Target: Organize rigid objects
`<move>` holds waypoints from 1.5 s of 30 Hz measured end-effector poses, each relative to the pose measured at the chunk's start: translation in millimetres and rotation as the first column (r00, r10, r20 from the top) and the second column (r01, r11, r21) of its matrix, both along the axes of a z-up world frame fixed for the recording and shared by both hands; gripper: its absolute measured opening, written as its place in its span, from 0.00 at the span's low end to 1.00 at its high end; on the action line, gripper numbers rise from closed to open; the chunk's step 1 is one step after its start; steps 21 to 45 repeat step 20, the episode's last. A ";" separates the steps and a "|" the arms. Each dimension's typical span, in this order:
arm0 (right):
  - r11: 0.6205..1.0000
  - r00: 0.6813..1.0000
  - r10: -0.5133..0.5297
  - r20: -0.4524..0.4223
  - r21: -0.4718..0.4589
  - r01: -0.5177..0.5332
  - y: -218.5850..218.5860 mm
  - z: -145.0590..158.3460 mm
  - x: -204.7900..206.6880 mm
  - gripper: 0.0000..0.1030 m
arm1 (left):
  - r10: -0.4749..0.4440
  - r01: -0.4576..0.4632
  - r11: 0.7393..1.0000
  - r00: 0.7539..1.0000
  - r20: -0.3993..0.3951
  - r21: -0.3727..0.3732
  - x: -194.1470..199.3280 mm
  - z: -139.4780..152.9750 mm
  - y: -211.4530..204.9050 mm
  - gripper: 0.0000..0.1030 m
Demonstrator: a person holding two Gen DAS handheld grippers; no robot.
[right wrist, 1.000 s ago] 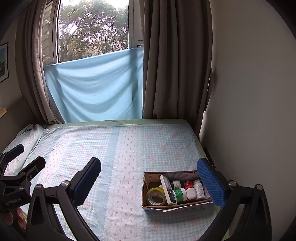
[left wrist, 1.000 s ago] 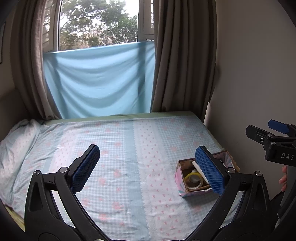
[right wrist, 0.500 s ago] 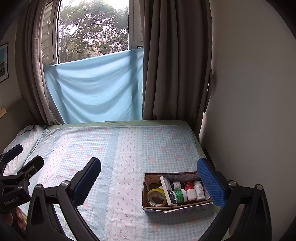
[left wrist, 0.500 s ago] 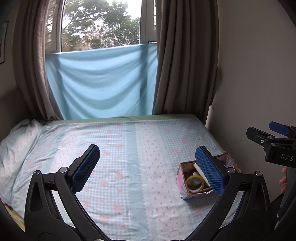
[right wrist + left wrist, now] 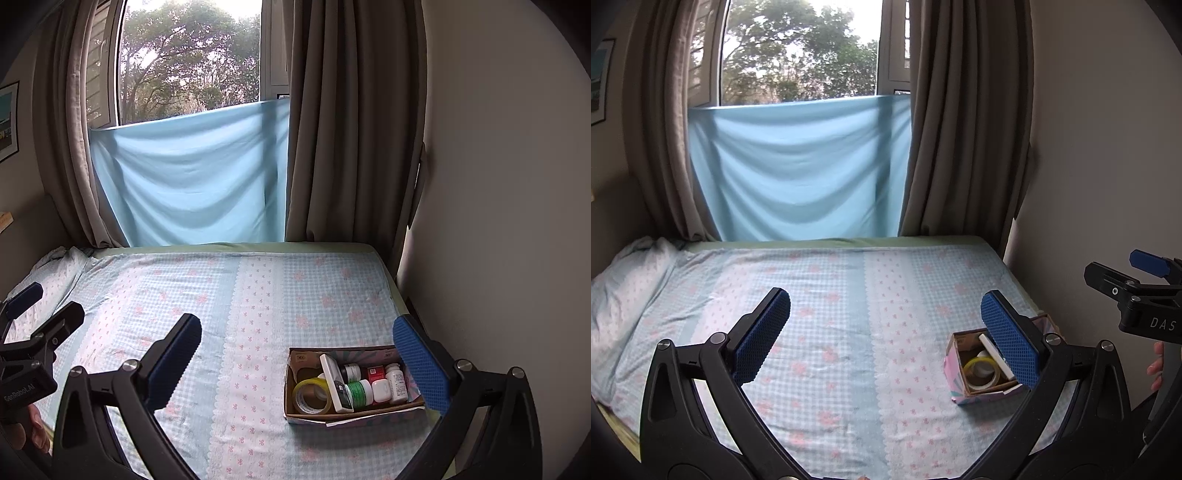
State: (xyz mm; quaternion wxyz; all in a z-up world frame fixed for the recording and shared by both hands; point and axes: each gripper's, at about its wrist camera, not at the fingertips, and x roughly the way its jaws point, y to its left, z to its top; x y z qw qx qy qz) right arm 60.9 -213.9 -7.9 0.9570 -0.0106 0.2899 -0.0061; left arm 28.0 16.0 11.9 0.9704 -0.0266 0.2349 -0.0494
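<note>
Left tool (image 5: 884, 325) is hovering above the bed (image 5: 849, 302) with its jaws spread wide and nothing between the blue pads. Right tool (image 5: 297, 352) is standing likewise, jaws wide apart and gripping nothing. Part of a hand (image 5: 35, 432) is showing at the lower left edge of the right wrist view, behind the other tool's handle.

A cardboard box (image 5: 299, 363) is resting on the bed near its right-hand edge, close to the wall (image 5: 498, 184). The task items are lying inside the box: a roll of yellow tape (image 5: 311, 397) is sitting at the left end; a flat white case (image 5: 334, 380) is leaning just beside it; a green-labelled jar (image 5: 357, 393), a small dark-capped bottle (image 5: 350, 371), a red packet (image 5: 376, 373), a small white container (image 5: 381, 391) and a white bottle (image 5: 396, 380) are crowding the right portion. None is lying outside the box.

The bed is wearing a pale blue checked sheet with pink flower marks and a white scalloped band running lengthwise. A pillow (image 5: 624, 280) in matching fabric is lying at the far left. A green strip is edging the far end of the mattress.

Beyond it, a light blue cloth (image 5: 798, 166) is hanging across the lower window (image 5: 801, 51). Grey-brown curtains (image 5: 960, 129) are framing both sides. Trees are showing through the glass. A framed picture (image 5: 8, 122) is hanging on the left wall.
</note>
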 end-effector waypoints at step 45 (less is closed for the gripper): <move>1.000 1.000 0.007 -0.020 -0.002 -0.007 7.6 -4.5 11.5 1.00 | 0.033 -0.036 0.998 0.998 0.055 0.055 5.0 1.1 2.1 1.00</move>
